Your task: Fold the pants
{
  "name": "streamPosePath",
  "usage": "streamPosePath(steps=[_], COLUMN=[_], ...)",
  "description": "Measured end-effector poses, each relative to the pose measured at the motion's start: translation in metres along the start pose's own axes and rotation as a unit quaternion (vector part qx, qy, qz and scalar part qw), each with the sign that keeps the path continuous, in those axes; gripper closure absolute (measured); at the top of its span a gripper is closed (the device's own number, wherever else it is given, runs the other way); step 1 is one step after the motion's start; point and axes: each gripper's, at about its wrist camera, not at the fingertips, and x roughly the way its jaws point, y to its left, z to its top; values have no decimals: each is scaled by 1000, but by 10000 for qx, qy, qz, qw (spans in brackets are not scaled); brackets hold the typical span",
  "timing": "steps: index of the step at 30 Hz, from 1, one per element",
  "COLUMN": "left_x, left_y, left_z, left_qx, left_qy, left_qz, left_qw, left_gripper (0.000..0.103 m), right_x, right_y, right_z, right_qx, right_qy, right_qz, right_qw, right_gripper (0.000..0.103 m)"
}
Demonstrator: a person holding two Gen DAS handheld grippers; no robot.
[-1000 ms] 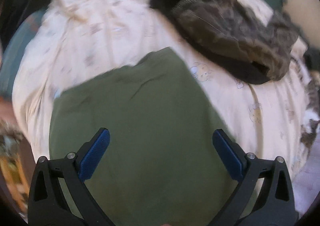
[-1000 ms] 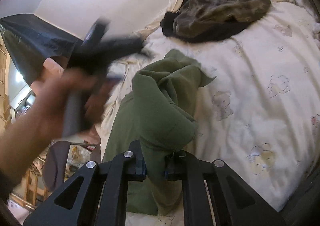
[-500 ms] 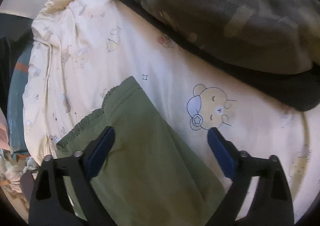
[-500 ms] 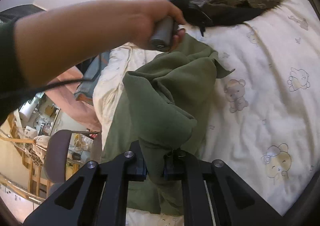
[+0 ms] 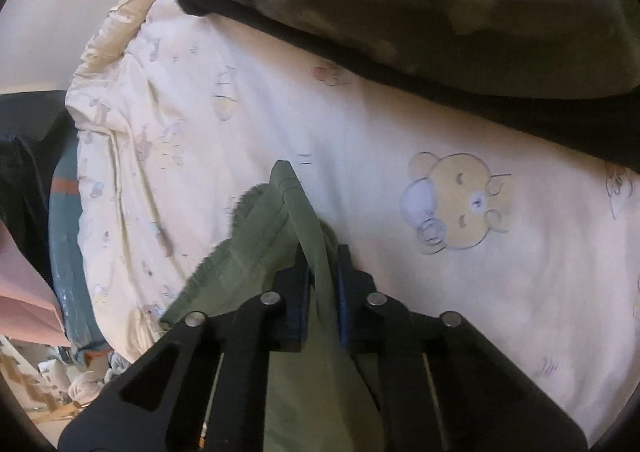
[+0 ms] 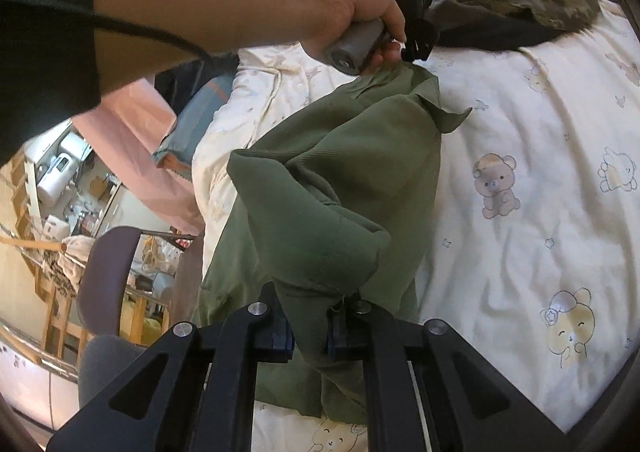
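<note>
The olive green pants [image 6: 344,188] lie bunched on a cream bedsheet printed with bears [image 6: 532,180]. My left gripper [image 5: 320,272] is shut on the far corner of the pants [image 5: 280,236], at the elastic waistband edge. In the right wrist view the left gripper [image 6: 416,40] sits at the far end of the pants, held by a hand. My right gripper [image 6: 308,328] is shut on the near end of the pants and holds a thick fold raised off the bed.
A dark camouflage and black garment [image 5: 440,0] lies on the sheet just beyond the left gripper, also in the right wrist view [image 6: 520,0]. The bed's left edge [image 6: 208,140] drops to a chair [image 6: 112,276] and room clutter.
My left gripper swung from over the flat pants to their far corner, then closed on it. My right gripper stayed shut on the near fold.
</note>
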Motion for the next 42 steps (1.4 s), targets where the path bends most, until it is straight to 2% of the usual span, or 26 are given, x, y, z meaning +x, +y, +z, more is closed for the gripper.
streamPosePath(steps=[2,4,8,13,18,22,26,27,29,32,33,36,38,39,40,42], left_x=[-8,-17,-38,-52,-51,-33,5,22,50,84,99,117,123,123,121,118], left_y=[18,34,78,127,184,239,282,292,304,310,309,304,302,303,305,306], left_z=[-3,-9,-25,-48,-83,-122,-168,-183,-204,-227,-235,-248,-257,-259,-262,-264], left_qx=[-74,-96,-523,-922,-1448,-2117,-2602,-2771,-3043,-3349,-3479,-3614,-3745,-3810,-3907,-3990], left_qy=[-48,-107,-281,-508,-674,-722,-842,-838,-836,-830,-735,-774,-774,-787,-852,-1044], left_qz=[-171,-177,-585,-832,-1158,-1556,-1774,-1874,-2096,-2178,-2427,-2941,-3258,-3295,-3300,-3429], left_qw=[9998,9997,9965,9910,9803,9622,9454,9387,9255,9130,9026,8814,8646,8603,8551,8440], left_gripper=[94,94,94,95,96,96,96,96,96,96,96,93,70,50,42,41], right_x=[-2,-7,-17,-22,-18,-7,17,24,38,62,72,94,100,102,104,108], right_y=[1,2,5,34,73,112,134,140,150,161,161,156,154,152,150,149], right_z=[-1,-3,-4,-10,-14,-22,-38,-44,-53,-70,-74,-86,-92,-95,-96,-95], right_qx=[-79,-166,-310,-888,-1623,-2362,-2757,-2908,-3083,-3365,-3435,-3519,-3614,-3650,-3655,-3603], right_qy=[-6,-117,-357,-502,-422,-438,-8,141,409,754,883,1222,1339,1406,1457,1529], right_qz=[39,20,29,197,462,374,482,490,576,566,509,230,102,70,59,72], right_qw=[10000,9998,9989,9946,9847,9700,9600,9554,9487,9370,9336,9277,9227,9203,9193,9202], right_gripper=[93,93,93,93,93,93,93,93,93,93,93,93,93,93,93,93])
